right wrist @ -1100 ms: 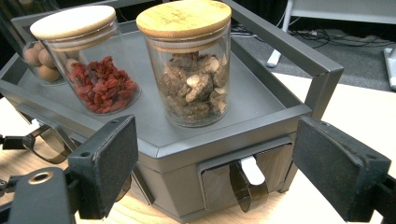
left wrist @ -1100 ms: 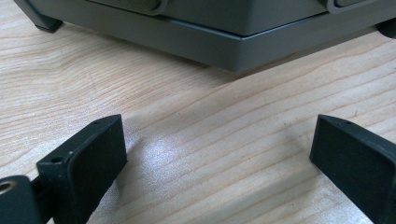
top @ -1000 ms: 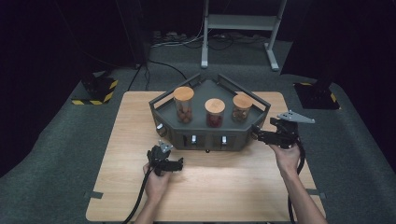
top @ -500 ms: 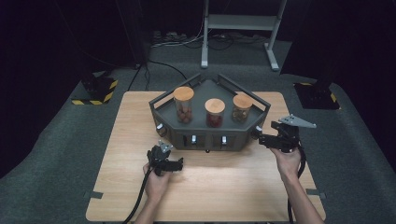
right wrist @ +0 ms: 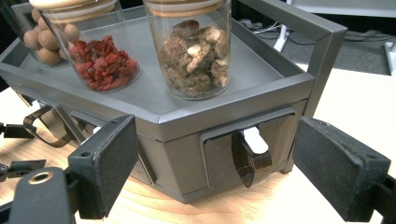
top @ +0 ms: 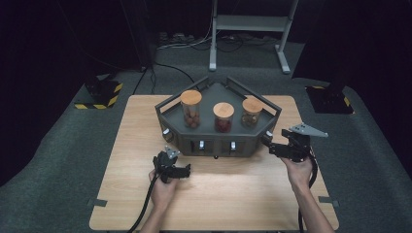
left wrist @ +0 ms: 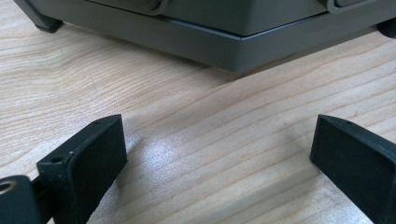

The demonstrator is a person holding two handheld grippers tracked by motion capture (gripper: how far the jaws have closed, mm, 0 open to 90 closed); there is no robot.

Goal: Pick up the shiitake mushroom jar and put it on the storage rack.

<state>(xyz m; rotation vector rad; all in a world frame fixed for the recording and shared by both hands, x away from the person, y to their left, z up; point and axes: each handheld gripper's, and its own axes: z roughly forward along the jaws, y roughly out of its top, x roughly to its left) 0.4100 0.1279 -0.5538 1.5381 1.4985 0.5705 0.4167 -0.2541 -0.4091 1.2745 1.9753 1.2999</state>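
A grey angular stand [top: 214, 133] with small drawers holds three wood-lidded glass jars: round brown balls [top: 191, 109], red berries [top: 223, 116] and brown dried pieces [top: 251, 111]. My right gripper [top: 270, 144] is open, right at the stand's right-front corner. In the right gripper view its jaws [right wrist: 219, 163] stand either side of a drawer front with a dark loop handle [right wrist: 250, 161], below the dried-pieces jar [right wrist: 196, 56] and the berry jar [right wrist: 105, 60]. My left gripper [top: 171, 165] rests open on the table [top: 126, 145], its jaws [left wrist: 217, 154] wide apart just short of the stand's base [left wrist: 233, 46].
Two more drawer handles [top: 201, 144] [top: 232, 144] face the person, and another [right wrist: 46, 126] is on the left face. On the floor are a black-and-yellow block [top: 99, 94], a metal frame [top: 248, 29] and a dark base [top: 330, 99]. Cables trail from both grippers.
My right gripper has dropped slightly and drawn a little toward the person, staying at the stand's right-front corner. The left gripper has not moved.
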